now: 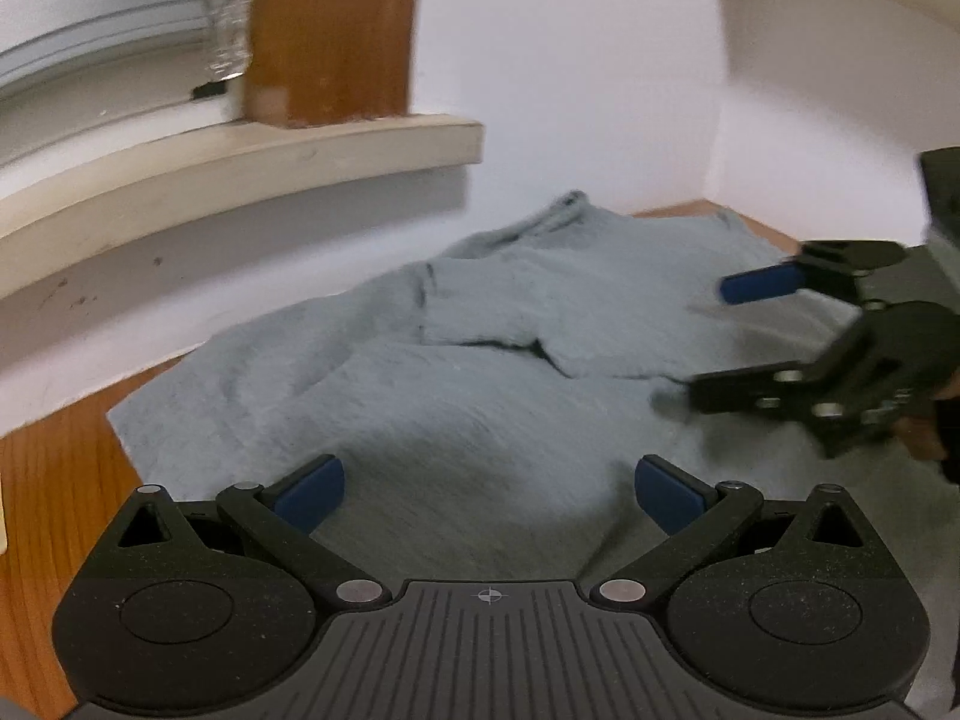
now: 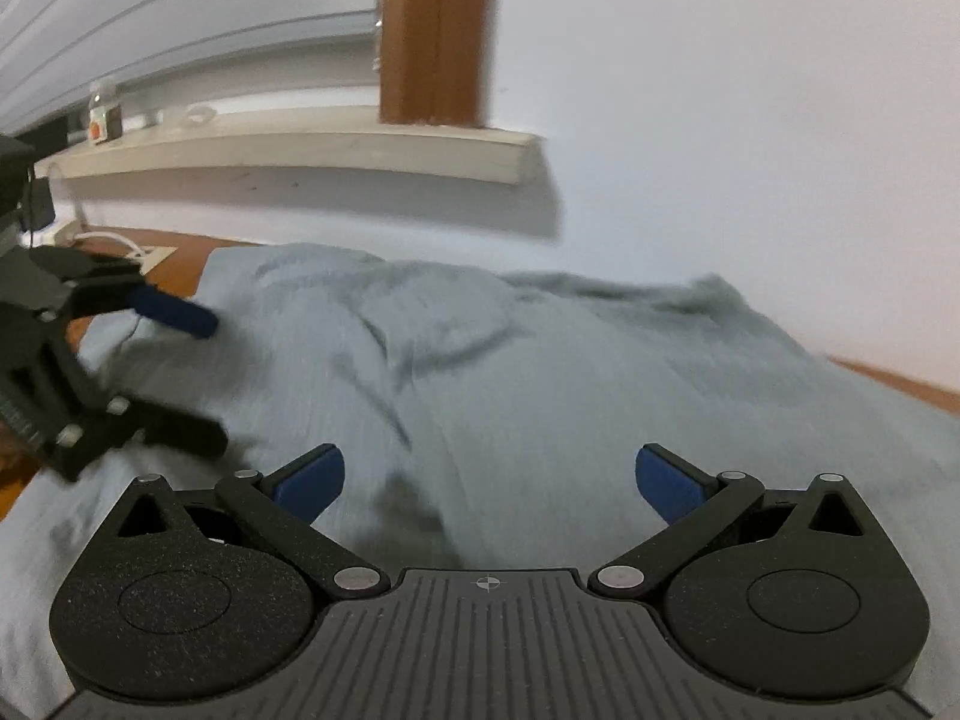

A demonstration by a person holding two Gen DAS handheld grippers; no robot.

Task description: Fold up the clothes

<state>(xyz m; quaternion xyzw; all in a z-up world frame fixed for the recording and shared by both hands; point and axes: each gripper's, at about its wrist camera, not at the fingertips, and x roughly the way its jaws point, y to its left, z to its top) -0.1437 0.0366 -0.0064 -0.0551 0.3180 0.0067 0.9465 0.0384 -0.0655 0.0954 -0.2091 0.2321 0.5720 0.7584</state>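
A brown wood-grain surface [image 1: 54, 516] runs up to the white wall. A rumpled light grey-blue knit garment [image 1: 480, 360] lies spread across it, covering most of the wood.

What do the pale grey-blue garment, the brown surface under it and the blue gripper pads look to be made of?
The pale grey-blue garment looks like soft knit fabric, probably cotton jersey or fleece: matte, with limp creases. The brown surface under it looks like wood or wood-grain laminate: fine parallel grain lines, smooth finish. The blue pads on the left gripper look like matte rubber or soft plastic; the blur leaves that open.
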